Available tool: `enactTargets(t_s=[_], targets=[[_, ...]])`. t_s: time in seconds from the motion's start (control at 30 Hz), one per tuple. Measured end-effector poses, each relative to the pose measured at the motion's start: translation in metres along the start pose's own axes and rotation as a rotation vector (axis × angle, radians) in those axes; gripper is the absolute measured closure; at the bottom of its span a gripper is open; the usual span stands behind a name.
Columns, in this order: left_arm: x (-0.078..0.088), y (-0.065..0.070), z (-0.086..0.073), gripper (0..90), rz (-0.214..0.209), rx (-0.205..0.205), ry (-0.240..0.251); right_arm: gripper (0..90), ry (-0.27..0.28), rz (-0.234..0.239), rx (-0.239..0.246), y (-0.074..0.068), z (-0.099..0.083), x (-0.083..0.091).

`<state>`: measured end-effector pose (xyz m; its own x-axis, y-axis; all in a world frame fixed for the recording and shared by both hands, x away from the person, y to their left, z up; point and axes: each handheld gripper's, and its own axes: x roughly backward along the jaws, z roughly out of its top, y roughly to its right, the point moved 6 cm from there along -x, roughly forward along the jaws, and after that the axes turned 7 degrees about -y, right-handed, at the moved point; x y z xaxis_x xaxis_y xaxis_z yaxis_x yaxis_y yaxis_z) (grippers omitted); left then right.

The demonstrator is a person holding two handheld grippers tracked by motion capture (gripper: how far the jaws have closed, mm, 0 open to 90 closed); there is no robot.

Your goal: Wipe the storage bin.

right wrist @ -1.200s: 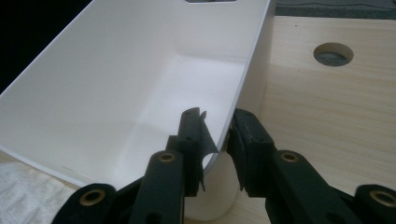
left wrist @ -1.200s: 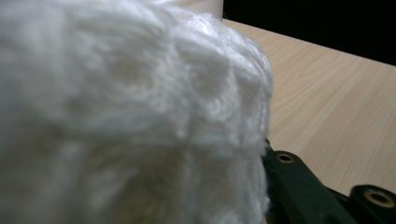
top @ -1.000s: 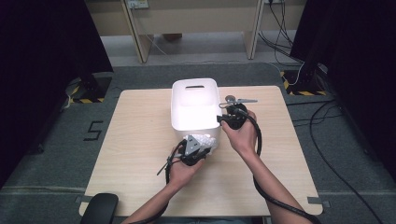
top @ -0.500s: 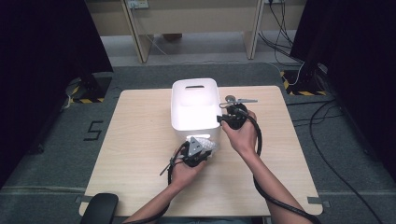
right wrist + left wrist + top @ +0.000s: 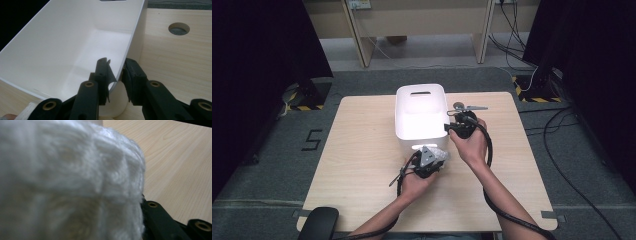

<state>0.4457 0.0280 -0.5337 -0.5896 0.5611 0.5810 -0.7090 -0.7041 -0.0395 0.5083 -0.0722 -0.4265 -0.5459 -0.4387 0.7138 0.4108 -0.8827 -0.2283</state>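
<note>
Wooden table (image 5: 362, 165), right claw (image 5: 115, 75) pinching white bin (image 5: 421, 117) rim, left claw (image 5: 432, 159) gripping white knit cloth (image 5: 70, 182)

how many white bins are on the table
1. The white bin stands mid-table toward the far edge; the right gripper straddles its near right corner wall.

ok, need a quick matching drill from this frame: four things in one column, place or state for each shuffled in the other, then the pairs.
Things:
1. white bin
2. white woolly bundle
3. right gripper
4. round hole in the table

Place or state:
A. held in the left gripper
B. jaws astride the bin's wall
C. beside the bin
D. empty, at mid-table

Pairs: 1-D, 2-A, 3-B, 4-C
</note>
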Motion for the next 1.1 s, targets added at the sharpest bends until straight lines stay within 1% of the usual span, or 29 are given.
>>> enactTargets(t_s=[0.03, 0.1, 0.23, 0.43, 0.63, 0.7, 0.8, 0.9, 1.1], targets=[[-0.001, 0.001, 0.000, 75.1, -0.005, -0.001, -0.006, 74.0, 0.000, -0.001, 0.001, 0.000, 0.000, 0.000], [-0.004, 0.002, 0.002, 75.1, 0.001, -0.005, -0.005, 74.0, 0.000, 0.000, 0.000, 0.000, 0.000, 0.000], [-0.006, 0.004, 0.005, 75.1, -0.001, 0.004, 0.001, 74.0, 0.000, 0.000, 0.000, 0.000, 0.000, 0.000], [-0.004, 0.004, 0.008, 75.0, -0.003, 0.009, 0.010, 74.0, 0.000, 0.001, 0.000, 0.000, 0.000, 0.000], [0.003, 0.003, 0.017, 75.1, -0.004, 0.018, 0.041, 73.9, -0.001, 0.002, -0.002, 0.000, 0.000, 0.000], [0.005, 0.004, 0.021, 75.1, -0.004, 0.015, 0.055, 73.9, -0.001, 0.003, -0.005, 0.000, 0.000, 0.000], [0.009, 0.003, 0.028, 75.0, -0.014, 0.022, 0.068, 73.9, 0.000, 0.002, -0.002, 0.000, 0.000, 0.000], [0.013, 0.003, 0.033, 75.0, -0.014, 0.024, 0.084, 73.9, -0.001, 0.001, -0.004, 0.000, 0.000, 0.000], [0.023, 0.003, 0.046, 75.0, -0.012, 0.021, 0.120, 73.8, 0.000, 0.002, -0.004, 0.000, 0.000, 0.000]])
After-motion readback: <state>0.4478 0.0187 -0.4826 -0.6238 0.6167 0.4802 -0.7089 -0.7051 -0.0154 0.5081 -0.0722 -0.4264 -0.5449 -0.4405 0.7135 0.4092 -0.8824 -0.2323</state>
